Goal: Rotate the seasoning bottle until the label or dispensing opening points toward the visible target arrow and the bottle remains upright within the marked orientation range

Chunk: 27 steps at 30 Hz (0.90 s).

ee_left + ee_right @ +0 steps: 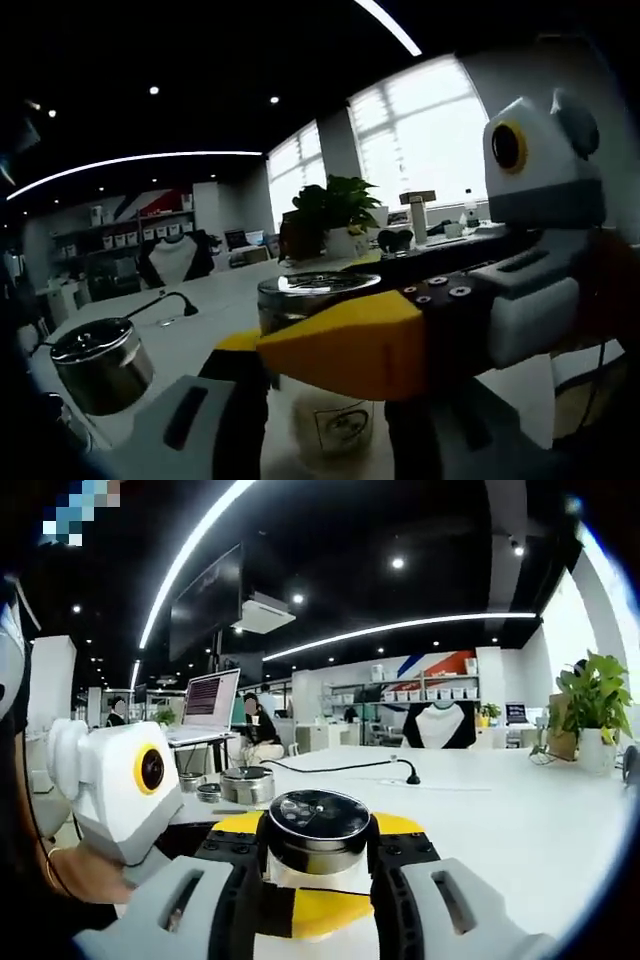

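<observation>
Seasoning bottle (318,842) is standing upright on the white counter (520,820), pale body w/ a shiny metal lid; a label mark is showing low on its front in the left gripper view (343,425). Right gripper (318,895) is clamping it, jaws on both sides just under the lid. Left gripper (300,400) is sitting close in front of the bottle; can't tell if its jaws are apart or together. A round metal tin (246,783) is resting nearby on the counter, black cable (345,768) lying beyond it. Potted plant (595,708) is sitting at the far edge. Laptop (208,702), shelves & ceiling light strips are filling the room behind.
</observation>
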Motion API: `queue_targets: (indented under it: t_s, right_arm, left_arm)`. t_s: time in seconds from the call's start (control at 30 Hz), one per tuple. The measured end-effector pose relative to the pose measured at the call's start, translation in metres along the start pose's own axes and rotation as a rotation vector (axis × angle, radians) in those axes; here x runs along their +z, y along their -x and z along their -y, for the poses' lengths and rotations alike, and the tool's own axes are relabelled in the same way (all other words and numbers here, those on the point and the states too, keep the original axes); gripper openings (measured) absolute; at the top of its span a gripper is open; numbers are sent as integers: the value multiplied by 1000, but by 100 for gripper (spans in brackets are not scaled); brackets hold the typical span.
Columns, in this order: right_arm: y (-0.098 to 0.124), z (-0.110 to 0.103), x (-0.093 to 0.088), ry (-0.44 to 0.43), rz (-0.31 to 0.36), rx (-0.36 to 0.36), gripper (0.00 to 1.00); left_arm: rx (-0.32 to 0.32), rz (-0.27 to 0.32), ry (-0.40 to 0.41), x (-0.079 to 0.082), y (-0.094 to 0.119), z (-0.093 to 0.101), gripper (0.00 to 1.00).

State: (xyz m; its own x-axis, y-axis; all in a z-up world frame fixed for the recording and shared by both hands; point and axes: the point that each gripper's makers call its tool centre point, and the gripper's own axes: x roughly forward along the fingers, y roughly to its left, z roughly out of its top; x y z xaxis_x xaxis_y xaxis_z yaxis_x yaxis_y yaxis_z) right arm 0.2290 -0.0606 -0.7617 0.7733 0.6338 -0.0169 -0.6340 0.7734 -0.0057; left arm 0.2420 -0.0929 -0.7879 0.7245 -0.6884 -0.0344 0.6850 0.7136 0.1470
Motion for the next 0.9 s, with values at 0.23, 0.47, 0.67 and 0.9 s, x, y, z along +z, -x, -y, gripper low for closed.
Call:
queue_targets:
  t_s: [0.23, 0.47, 0.67, 0.9]
  right_arm:
    - [-2, 4, -2, 21, -5, 21, 37]
    - [-5, 13, 3, 20, 19, 52, 37]
    - [-6, 16, 4, 19, 31, 104, 37]
    - [-10, 15, 1, 21, 19, 169, 37]
  left_arm:
    - [19, -5, -3, -2, -4, -4, 46]
    - [27, 10, 11, 3, -8, -6, 46]
    - [30, 19, 22, 6, -12, -6, 46]
    - [53, 1, 27, 0, -12, -10, 45]
